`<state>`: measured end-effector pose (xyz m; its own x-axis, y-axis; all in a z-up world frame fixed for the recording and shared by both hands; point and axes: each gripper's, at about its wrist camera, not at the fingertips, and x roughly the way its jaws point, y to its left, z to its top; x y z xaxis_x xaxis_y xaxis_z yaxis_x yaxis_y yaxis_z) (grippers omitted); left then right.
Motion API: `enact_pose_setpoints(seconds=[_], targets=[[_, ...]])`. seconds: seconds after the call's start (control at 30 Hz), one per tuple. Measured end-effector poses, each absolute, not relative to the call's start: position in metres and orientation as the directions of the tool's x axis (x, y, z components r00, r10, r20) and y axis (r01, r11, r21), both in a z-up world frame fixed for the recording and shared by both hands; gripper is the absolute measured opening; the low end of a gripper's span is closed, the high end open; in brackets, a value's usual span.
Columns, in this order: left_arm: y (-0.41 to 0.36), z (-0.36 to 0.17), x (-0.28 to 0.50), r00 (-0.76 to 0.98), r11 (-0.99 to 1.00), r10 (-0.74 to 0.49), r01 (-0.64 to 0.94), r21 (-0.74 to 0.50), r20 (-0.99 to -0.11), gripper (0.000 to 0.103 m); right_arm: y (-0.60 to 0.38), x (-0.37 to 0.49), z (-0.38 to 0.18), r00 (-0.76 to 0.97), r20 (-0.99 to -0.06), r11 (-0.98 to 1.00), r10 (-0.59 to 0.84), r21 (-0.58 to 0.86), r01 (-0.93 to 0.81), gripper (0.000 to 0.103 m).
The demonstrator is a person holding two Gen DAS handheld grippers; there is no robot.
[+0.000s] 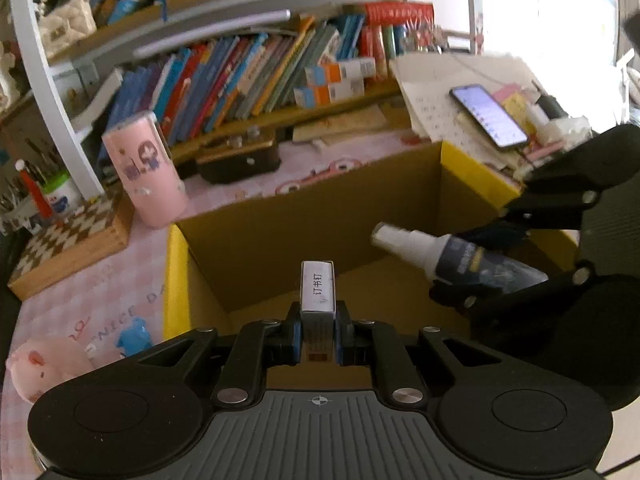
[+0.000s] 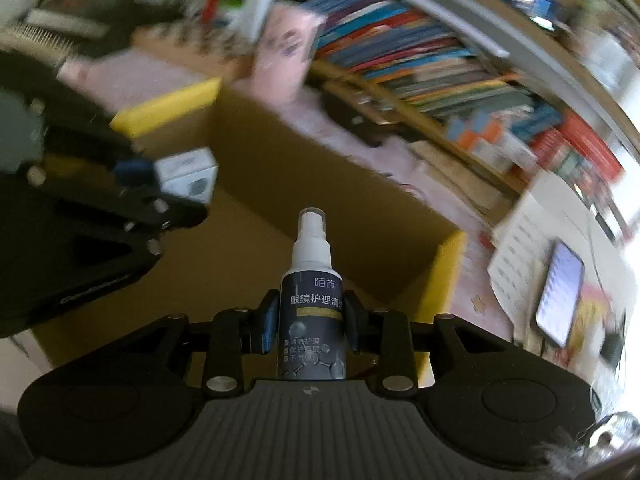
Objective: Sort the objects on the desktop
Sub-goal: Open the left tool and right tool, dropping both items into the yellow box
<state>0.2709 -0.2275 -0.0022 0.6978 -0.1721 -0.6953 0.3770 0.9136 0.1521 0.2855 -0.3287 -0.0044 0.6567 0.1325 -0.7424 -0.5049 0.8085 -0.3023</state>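
My left gripper [image 1: 318,330] is shut on a small white staple box [image 1: 317,290], held over the open cardboard box [image 1: 304,216] with yellow flaps. In the right wrist view the same staple box [image 2: 188,176] shows at the left, still in that gripper. My right gripper [image 2: 312,322] is shut on a dark spray bottle [image 2: 313,312] with a white nozzle, pointing down into the cardboard box [image 2: 328,208]. From the left wrist view the spray bottle [image 1: 460,256] hangs over the box's right side.
A pink cylinder [image 1: 144,168] and a checkered wooden box [image 1: 68,248] stand left of the box. A pink toy [image 1: 40,364] lies at near left. A phone [image 1: 488,114] rests on papers at the right. Bookshelves [image 1: 248,76] run behind.
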Motion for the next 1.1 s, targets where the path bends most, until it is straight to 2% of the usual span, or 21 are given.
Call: enact_pose_setpoints(seconds=[0.13, 0.3, 0.47, 0.53, 0.63, 0.77, 0.93, 1.1], targets=[[-0.231, -0.009, 0.276, 0.675, 0.905, -0.161, 0.391, 0.165, -0.72, 0.014, -0.319, 0.296, -0.021, 0.61, -0.785, 0.721, 0.114, -0.356, -0.594, 0.03], [-0.233, -0.011, 0.28, 0.653, 0.904, -0.147, 0.394, 0.168, -0.743, 0.014, -0.313, 0.302, -0.029, 0.531, -0.839, 0.667, 0.117, -0.33, -0.668, 0.031], [-0.235, -0.012, 0.278, 0.652, 0.898, -0.144, 0.401, 0.178, -0.744, 0.02, -0.316, 0.303, -0.031, 0.506, -0.853, 0.683, 0.128, -0.294, -0.668, 0.031], [-0.236, -0.011, 0.275, 0.661, 0.897, -0.147, 0.402, 0.183, -0.736, 0.037, -0.318, 0.303, -0.028, 0.518, -0.844, 0.702, 0.137, -0.286, -0.652, 0.031], [-0.236, -0.005, 0.267, 0.714, 0.906, -0.119, 0.362, 0.219, -0.69, 0.056, -0.323, 0.303, -0.021, 0.557, -0.816, 0.738, 0.152, -0.281, -0.614, 0.042], [-0.224, 0.01, 0.258, 0.753, 0.936, -0.135, 0.311, 0.168, -0.644, 0.064, -0.337, 0.298, -0.006, 0.599, -0.778, 0.798, 0.19, -0.233, -0.556, 0.045], [-0.209, 0.031, 0.241, 0.816, 0.955, -0.129, 0.255, 0.15, -0.563, 0.084, -0.357, 0.285, 0.023, 0.676, -0.703, 0.888, 0.222, -0.14, -0.438, 0.051], [-0.196, 0.047, 0.223, 0.849, 0.969, -0.132, 0.22, 0.115, -0.511, 0.086, -0.368, 0.261, 0.047, 0.778, -0.583, 0.94, 0.233, -0.069, -0.334, 0.051]])
